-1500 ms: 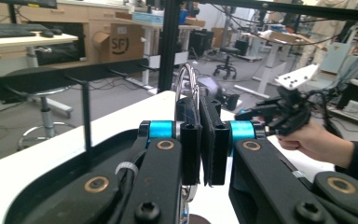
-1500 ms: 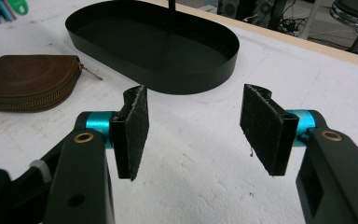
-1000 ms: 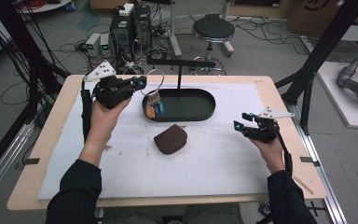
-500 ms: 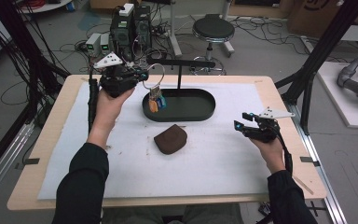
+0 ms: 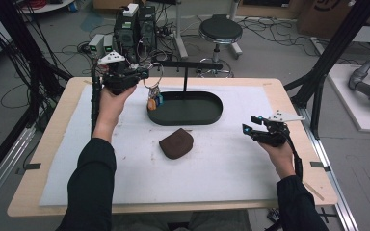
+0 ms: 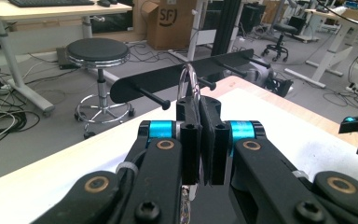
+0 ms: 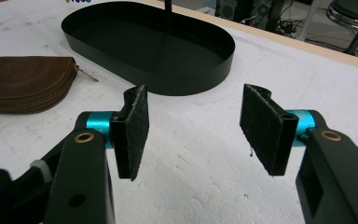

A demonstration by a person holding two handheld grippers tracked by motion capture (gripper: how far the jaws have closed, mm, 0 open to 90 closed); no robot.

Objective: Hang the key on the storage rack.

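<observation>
sleeves: dark, long | left hand-held gripper (image 6: 200, 140): black, blue collars, brass pivots | right hand-held gripper (image 7: 205, 126): black textured pads, grey three-cornered plate

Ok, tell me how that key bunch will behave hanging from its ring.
The key bunch will probably swing: the left tongs pinch just its ring, keys dangling free. Loose pieces likely rattle and twist. The thin metal ring may slip or pivot between the pads.

Shiny metal key ring (image 6: 188, 81), matt black tray (image 7: 200, 70) (probably metal), brown leather-look pouch (image 7: 25, 84)
</observation>
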